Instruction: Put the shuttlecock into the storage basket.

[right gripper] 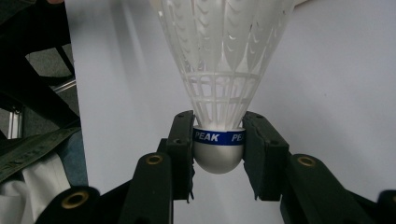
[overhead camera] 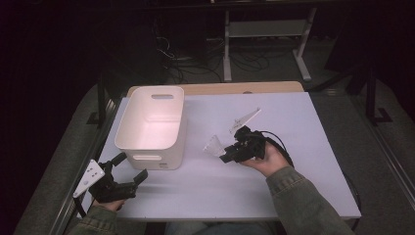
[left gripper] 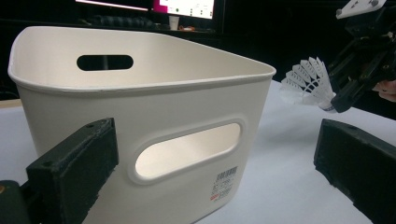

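White shuttlecock [right gripper: 219, 70] is gripped at its cork by right tongs [right gripper: 218, 140] above table [overhead camera: 293, 127]; left tongs [left gripper: 215, 158] are held released near white bin [overhead camera: 151, 125].

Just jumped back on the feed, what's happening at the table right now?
A person works at the white table with a gripper in each hand. The right gripper is shut on the cork of a white shuttlecock, held just above the table to the right of the white bin, skirt pointing toward it. The left gripper is open, jaws apart, near the bin's front corner, holding nothing.
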`<state>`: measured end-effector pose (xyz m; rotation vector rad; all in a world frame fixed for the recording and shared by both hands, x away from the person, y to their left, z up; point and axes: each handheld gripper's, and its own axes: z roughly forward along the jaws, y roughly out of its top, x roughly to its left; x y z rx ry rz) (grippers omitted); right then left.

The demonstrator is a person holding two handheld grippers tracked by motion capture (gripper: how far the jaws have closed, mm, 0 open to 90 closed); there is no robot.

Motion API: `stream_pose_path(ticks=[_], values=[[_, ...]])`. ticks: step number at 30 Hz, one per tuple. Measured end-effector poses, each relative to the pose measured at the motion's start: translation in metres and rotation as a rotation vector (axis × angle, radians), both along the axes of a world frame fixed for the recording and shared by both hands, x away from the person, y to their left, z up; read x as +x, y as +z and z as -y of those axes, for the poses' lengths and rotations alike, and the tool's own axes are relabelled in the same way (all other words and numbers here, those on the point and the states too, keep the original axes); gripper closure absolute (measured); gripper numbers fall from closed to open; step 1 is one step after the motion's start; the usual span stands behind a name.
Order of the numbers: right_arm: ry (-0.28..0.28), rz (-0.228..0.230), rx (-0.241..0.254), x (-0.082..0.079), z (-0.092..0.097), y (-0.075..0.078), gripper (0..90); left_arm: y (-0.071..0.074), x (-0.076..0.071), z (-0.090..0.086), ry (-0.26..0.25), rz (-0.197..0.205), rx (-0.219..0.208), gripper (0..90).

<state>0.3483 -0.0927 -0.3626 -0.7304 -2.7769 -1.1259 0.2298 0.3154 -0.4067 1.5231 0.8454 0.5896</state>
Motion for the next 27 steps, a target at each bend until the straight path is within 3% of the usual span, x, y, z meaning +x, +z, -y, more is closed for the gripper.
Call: stream_pose_path(ticks=[27], values=[[-0.005, 0.046, 0.046, 0.007, -0.005, 0.035, 63.9, 0.000, 0.000, 0.000, 0.003, 0.003, 0.001, 0.0]])
